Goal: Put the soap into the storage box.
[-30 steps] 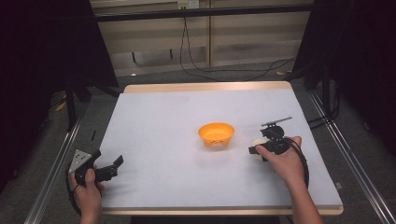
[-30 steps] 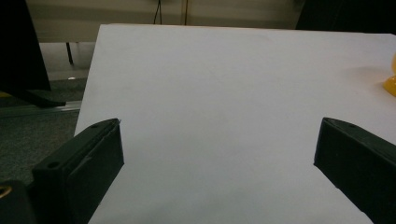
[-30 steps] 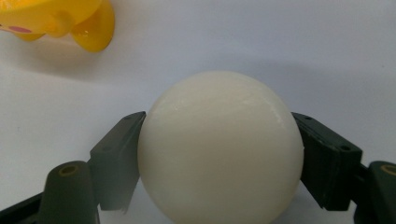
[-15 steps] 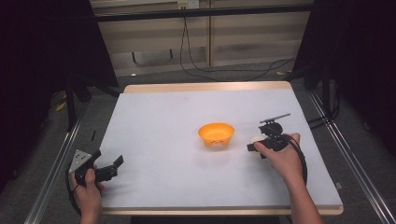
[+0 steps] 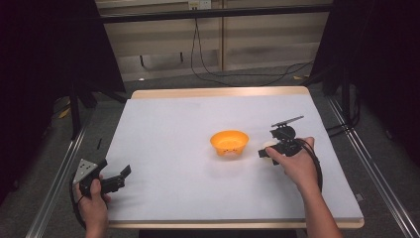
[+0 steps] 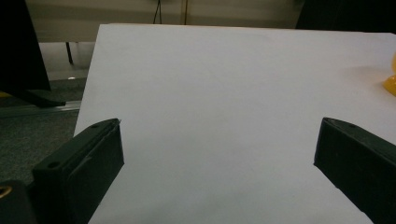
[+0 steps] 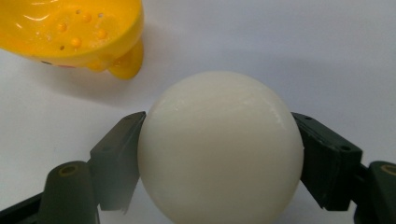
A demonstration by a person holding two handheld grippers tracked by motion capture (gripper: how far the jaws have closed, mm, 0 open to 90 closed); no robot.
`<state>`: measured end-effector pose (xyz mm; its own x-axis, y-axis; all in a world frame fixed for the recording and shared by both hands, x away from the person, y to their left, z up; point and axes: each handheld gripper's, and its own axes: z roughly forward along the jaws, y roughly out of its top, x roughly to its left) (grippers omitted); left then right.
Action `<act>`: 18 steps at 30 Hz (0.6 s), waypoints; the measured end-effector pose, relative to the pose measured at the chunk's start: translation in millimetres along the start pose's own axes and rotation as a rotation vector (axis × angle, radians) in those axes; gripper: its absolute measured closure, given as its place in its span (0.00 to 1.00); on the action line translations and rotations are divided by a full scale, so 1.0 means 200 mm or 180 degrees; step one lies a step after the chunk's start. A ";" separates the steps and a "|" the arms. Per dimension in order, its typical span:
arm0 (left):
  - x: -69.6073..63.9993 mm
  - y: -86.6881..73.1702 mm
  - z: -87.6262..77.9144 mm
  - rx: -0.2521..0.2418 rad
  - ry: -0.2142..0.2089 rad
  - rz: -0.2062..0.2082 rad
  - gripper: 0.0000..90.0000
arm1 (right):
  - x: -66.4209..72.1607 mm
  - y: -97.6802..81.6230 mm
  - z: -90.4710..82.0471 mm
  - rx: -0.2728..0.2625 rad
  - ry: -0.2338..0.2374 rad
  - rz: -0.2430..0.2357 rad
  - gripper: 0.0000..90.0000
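right gripper view, bowl [image 7: 70, 32] holes, jaws gripping white ball [image 7: 219, 149]

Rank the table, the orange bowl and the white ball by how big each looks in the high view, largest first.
1. The table, by far the largest.
2. The orange bowl.
3. The white ball, mostly hidden by the right hand-held gripper clamped on it, so its look here is unsure.
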<state>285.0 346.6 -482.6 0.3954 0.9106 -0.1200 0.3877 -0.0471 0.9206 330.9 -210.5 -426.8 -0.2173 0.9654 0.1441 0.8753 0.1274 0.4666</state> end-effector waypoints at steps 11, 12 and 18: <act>0.00 0.00 0.00 -0.0004 0.0013 -0.0009 0.01 | 0.05 0.06 -0.01 0.0006 0.0031 -0.0011 0.26; 0.00 0.00 0.00 -0.0004 0.0011 -0.0009 0.01 | 0.05 0.07 -0.01 -0.0002 0.0043 -0.0006 0.26; 0.00 0.00 0.00 -0.0007 0.0011 -0.0002 0.01 | 0.07 0.10 -0.02 -0.0009 0.0071 -0.0015 0.26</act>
<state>284.8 346.8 -482.6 0.3922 0.9121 -0.1194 0.3863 -0.0455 0.9213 343.4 -194.6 -411.2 -0.2310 0.9595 0.1612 0.8730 0.1312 0.4698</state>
